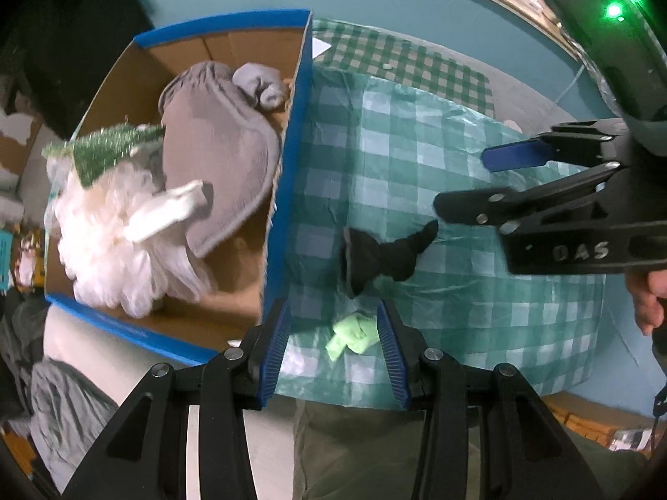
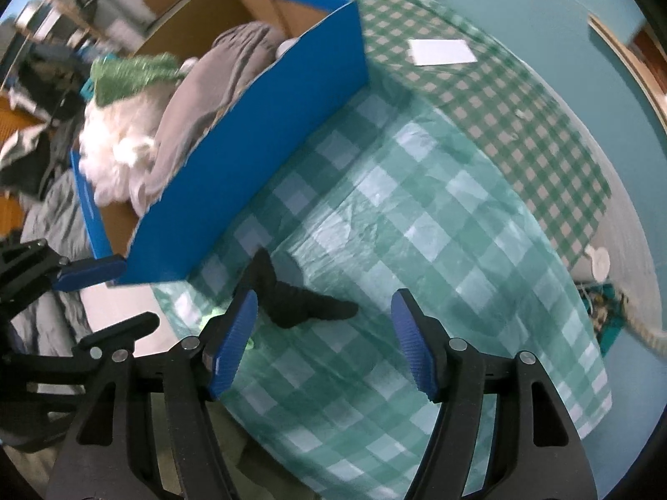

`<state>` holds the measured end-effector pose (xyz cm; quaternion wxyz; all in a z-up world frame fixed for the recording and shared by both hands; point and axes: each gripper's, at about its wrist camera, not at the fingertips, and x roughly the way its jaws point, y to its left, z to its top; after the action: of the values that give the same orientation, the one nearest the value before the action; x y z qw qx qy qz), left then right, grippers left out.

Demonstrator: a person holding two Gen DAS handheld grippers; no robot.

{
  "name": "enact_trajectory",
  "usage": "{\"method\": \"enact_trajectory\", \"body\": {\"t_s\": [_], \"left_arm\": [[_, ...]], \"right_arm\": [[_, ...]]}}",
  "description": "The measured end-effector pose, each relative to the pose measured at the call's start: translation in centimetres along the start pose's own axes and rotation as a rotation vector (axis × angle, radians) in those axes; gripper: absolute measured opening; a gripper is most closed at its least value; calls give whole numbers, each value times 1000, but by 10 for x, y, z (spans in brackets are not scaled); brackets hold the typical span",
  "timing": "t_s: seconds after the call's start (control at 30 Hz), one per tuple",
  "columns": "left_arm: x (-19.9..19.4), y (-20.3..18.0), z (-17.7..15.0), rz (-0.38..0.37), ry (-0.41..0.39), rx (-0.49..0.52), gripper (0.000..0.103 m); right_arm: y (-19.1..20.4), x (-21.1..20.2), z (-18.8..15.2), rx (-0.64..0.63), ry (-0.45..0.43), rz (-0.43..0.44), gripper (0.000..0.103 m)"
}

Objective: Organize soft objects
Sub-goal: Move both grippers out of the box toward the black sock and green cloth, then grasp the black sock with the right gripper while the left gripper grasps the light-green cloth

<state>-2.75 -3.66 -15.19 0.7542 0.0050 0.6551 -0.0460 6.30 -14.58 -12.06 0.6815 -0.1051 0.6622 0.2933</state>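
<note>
A black sock [image 1: 375, 256] [image 2: 300, 296] lies crumpled on the green checked tablecloth [image 1: 417, 146], just right of a blue-rimmed cardboard box [image 1: 287, 166] [image 2: 258, 158]. Close to the table's near edge lies a small light green cloth [image 1: 350, 335]. My left gripper [image 1: 333, 350] [image 2: 121, 296] points down over it, open; the cloth sits between the blue pads, nearer the right one, and is not pressed. My right gripper [image 2: 325, 333] [image 1: 462, 183] hangs open over the sock's toe end with nothing held. Inside the box are a grey cloth [image 1: 216, 146], a white fluffy bundle [image 1: 108, 241], green tinsel [image 1: 104, 150] and a rolled grey sock [image 1: 260, 83].
A white sheet of paper [image 2: 442, 52] lies on the far checked cloth. A person's hand [image 1: 646, 304] grips the right tool, and trousers [image 1: 354, 450] show below the table edge. Bedding and clutter [image 2: 46, 208] sit left of the box.
</note>
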Motion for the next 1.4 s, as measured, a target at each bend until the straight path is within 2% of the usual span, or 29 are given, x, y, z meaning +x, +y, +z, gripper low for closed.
{"method": "enact_trajectory", "body": {"t_s": [0.4, 0.57, 0.8, 0.83, 0.97, 1.03, 1.1, 1.4], "left_arm": [[17, -6, -51, -11, 24, -198, 44], [30, -3, -65, 1, 24, -260, 44], [47, 8, -76, -20, 4, -342, 44], [49, 9, -76, -23, 3, -347, 44], [54, 10, -76, -31, -4, -354, 44], [56, 9, -76, -33, -13, -350, 44], [57, 8, -75, -34, -15, -340, 44], [71, -1, -71, -41, -25, -284, 44]], "right_arm": [[35, 48, -10, -258, 79, 25, 68], [45, 65, -14, -325, 85, 26, 68], [46, 78, -14, -357, 77, 2, 68], [45, 80, -14, -353, 78, 0, 66], [44, 90, -16, -337, 99, -4, 41], [43, 88, -18, -334, 90, -4, 38], [42, 83, -21, -328, 76, 2, 29], [25, 61, -32, -232, 19, 16, 29]]}}
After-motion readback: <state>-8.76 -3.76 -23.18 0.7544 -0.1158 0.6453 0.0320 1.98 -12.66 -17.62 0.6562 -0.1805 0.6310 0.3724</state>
